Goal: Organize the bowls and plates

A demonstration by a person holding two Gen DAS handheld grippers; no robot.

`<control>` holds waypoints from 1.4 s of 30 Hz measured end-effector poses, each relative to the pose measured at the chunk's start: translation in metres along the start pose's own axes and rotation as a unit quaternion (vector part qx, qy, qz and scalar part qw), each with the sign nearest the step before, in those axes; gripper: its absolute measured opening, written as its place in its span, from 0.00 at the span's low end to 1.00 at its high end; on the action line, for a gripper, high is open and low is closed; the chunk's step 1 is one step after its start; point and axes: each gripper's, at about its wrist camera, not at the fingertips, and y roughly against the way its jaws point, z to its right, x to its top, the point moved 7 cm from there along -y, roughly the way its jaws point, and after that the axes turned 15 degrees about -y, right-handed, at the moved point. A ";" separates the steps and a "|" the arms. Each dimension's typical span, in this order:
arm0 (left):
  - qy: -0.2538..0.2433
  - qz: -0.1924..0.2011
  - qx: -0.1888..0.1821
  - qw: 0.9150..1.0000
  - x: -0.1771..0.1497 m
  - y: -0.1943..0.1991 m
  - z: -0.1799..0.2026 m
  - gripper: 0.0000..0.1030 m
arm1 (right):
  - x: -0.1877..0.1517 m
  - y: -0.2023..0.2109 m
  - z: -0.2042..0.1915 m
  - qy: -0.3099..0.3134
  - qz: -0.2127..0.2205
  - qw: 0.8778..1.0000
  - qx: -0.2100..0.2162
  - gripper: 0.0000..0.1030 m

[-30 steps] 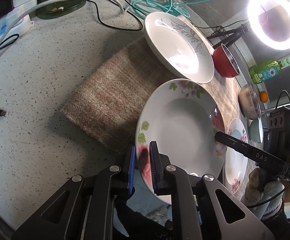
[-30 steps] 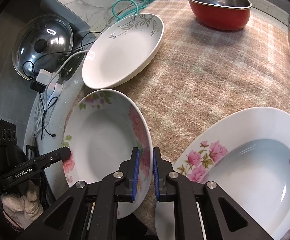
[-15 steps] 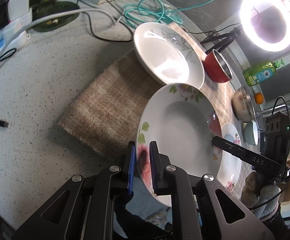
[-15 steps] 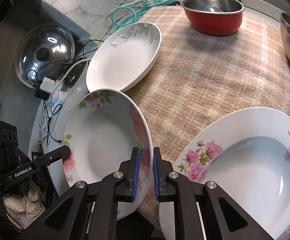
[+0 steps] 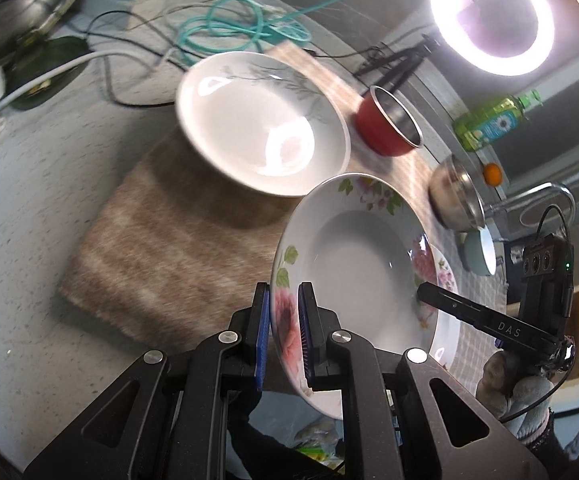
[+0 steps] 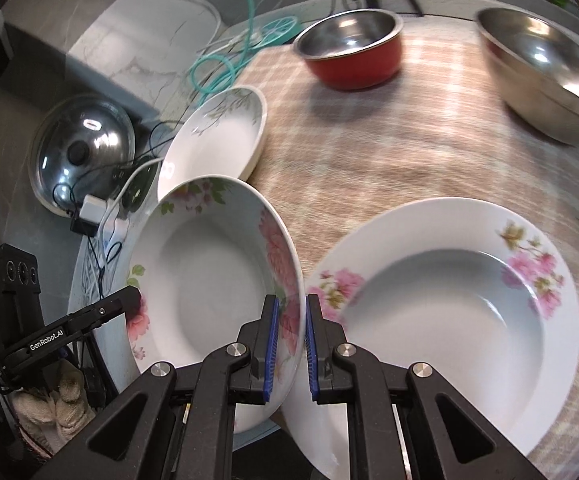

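Note:
A deep white plate with pink flowers (image 5: 353, 272) hangs tilted above the checked cloth (image 5: 177, 248), held by two opposite rims. My left gripper (image 5: 283, 304) is shut on its near rim. My right gripper (image 6: 289, 316) is shut on the other rim of this floral plate (image 6: 209, 280). Each gripper shows in the other's view: the right one (image 5: 469, 316), the left one (image 6: 89, 320). A second floral plate (image 6: 449, 304) lies on the cloth beside it. A white plate with grey leaves (image 6: 217, 140) lies farther back.
A red bowl (image 6: 353, 52) and a steel bowl (image 6: 545, 72) stand at the back of the cloth (image 6: 389, 152). A small teal bowl (image 5: 479, 248) sits by the steel bowl (image 5: 455, 196). A glass lid (image 6: 81, 152), cables and a ring light (image 5: 489, 16) border the cloth.
Both grippers have lifted the floral plate higher off the cloth and rolled it a little. Its right rim now sits closer to the second floral plate.

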 end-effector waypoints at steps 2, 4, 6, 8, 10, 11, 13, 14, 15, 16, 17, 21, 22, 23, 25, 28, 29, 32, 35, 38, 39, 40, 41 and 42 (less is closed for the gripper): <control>-0.009 -0.002 -0.005 1.000 0.004 -0.004 0.006 0.12 | 0.000 0.006 0.007 -0.010 0.006 1.000 -0.001 0.11; -0.020 -0.005 -0.010 1.000 0.007 -0.009 0.014 0.12 | 0.001 0.012 0.015 -0.020 0.013 1.000 -0.003 0.11; -0.028 -0.009 -0.015 0.999 0.010 -0.013 0.021 0.12 | 0.000 0.017 0.022 -0.030 0.019 0.999 -0.005 0.11; -0.037 -0.013 -0.020 0.999 0.012 -0.017 0.028 0.12 | -0.001 0.023 0.029 -0.040 0.025 0.999 -0.007 0.11; -0.046 -0.018 -0.026 0.998 0.014 -0.022 0.036 0.12 | -0.002 0.028 0.037 -0.050 0.032 0.998 -0.009 0.11; -0.049 -0.020 -0.029 0.998 0.014 -0.024 0.039 0.12 | -0.002 0.030 0.040 -0.054 0.034 0.998 -0.010 0.11; -0.059 -0.026 -0.034 0.997 0.015 -0.030 0.047 0.12 | -0.003 0.036 0.049 -0.063 0.040 0.997 -0.013 0.11; -0.063 -0.029 -0.037 0.997 0.016 -0.032 0.050 0.12 | -0.003 0.039 0.053 -0.069 0.042 0.997 -0.014 0.11; -0.067 -0.032 -0.040 0.996 0.016 -0.034 0.054 0.12 | -0.004 0.041 0.058 -0.073 0.045 0.996 -0.016 0.11; -0.071 -0.035 -0.043 0.996 0.017 -0.036 0.058 0.12 | -0.005 0.044 0.062 -0.078 0.048 0.996 -0.018 0.11; -0.076 -0.038 -0.046 0.995 0.017 -0.039 0.063 0.12 | -0.005 0.046 0.067 -0.083 0.050 0.995 -0.019 0.11; -0.090 -0.045 -0.055 0.993 0.019 -0.047 0.076 0.12 | -0.009 0.055 0.084 -0.102 0.057 0.993 -0.024 0.11; -0.093 -0.048 -0.057 0.993 0.019 -0.050 0.080 0.12 | -0.010 0.057 0.088 -0.106 0.059 0.992 -0.025 0.11; -0.096 -0.051 -0.059 0.992 0.019 -0.053 0.082 0.12 | -0.011 0.059 0.092 -0.111 0.061 0.992 -0.027 0.11; -0.101 -0.057 -0.064 0.991 0.018 -0.059 0.089 0.12 | -0.013 0.062 0.098 -0.117 0.064 0.991 -0.029 0.11; -0.108 -0.065 -0.069 0.990 0.016 -0.065 0.096 0.12 | -0.015 0.066 0.110 -0.129 0.067 0.989 -0.033 0.11; -0.111 -0.068 -0.070 0.989 0.016 -0.068 0.099 0.12 | -0.016 0.067 0.113 -0.132 0.067 0.988 -0.034 0.11; -0.116 -0.073 -0.073 0.988 0.015 -0.073 0.105 0.12 | -0.019 0.069 0.122 -0.142 0.068 0.987 -0.035 0.11; -0.121 -0.078 -0.073 0.987 0.014 -0.077 0.109 0.12 | -0.021 0.070 0.129 -0.148 0.069 0.986 -0.037 0.11; -0.126 -0.082 -0.074 0.986 0.012 -0.081 0.112 0.12 | -0.021 0.071 0.134 -0.152 0.070 0.985 -0.038 0.11; -0.127 -0.083 -0.074 0.986 0.012 -0.082 0.113 0.12 | -0.021 0.071 0.135 -0.153 0.070 0.985 -0.038 0.11; -0.128 -0.085 -0.074 0.985 0.011 -0.083 0.113 0.12 | -0.022 0.070 0.136 -0.154 0.070 0.985 -0.038 0.11; -0.128 -0.086 -0.073 0.985 0.011 -0.085 0.114 0.12 | -0.022 0.070 0.137 -0.155 0.069 0.985 -0.039 0.11; -0.129 -0.087 -0.072 0.985 0.010 -0.086 0.114 0.12 | -0.022 0.069 0.138 -0.156 0.069 0.985 -0.039 0.11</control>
